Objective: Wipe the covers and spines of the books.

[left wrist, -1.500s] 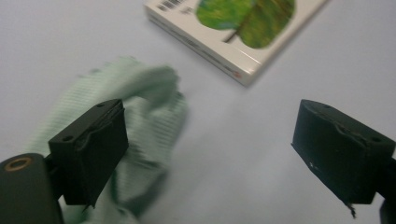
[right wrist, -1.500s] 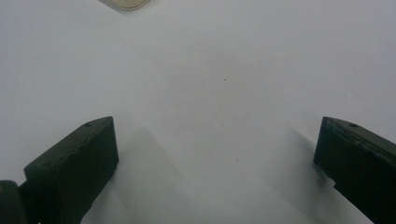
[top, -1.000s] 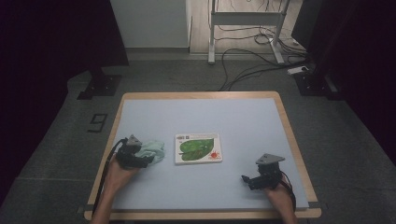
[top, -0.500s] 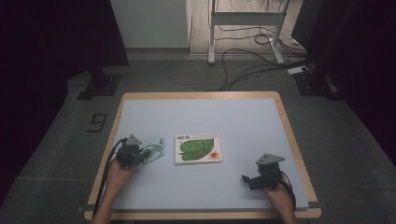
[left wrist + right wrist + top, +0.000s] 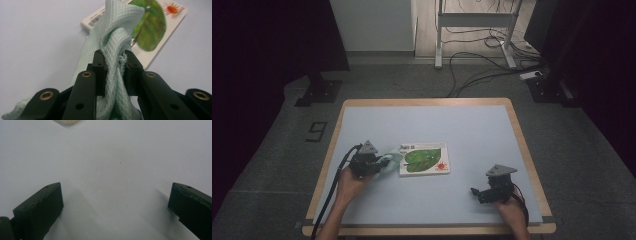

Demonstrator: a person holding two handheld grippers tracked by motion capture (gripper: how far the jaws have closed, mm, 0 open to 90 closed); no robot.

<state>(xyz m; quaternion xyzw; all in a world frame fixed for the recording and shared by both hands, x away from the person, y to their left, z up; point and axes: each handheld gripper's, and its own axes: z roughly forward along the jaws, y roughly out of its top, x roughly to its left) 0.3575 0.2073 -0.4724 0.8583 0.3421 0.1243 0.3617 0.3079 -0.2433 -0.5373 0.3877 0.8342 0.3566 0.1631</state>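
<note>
Left gripper [image 5: 374, 164] has its black jaws clamped tight on a bunched pale green waffle-weave cloth [image 5: 113, 42], so the cloth sits squeezed between them, trailing back under the tool and up toward a flat white card with a green leaf picture [image 5: 424, 159]. Over on the right, the right gripper [image 5: 116, 205] has its jaws spread wide with nothing in them, well apart from the cloth. Everything sits on a pale blue table top with a wooden rim [image 5: 427, 102]; grey floor and cables lie beyond. You get the cloth's weave from the left gripper view, while the high view gives the whole layout.
</note>
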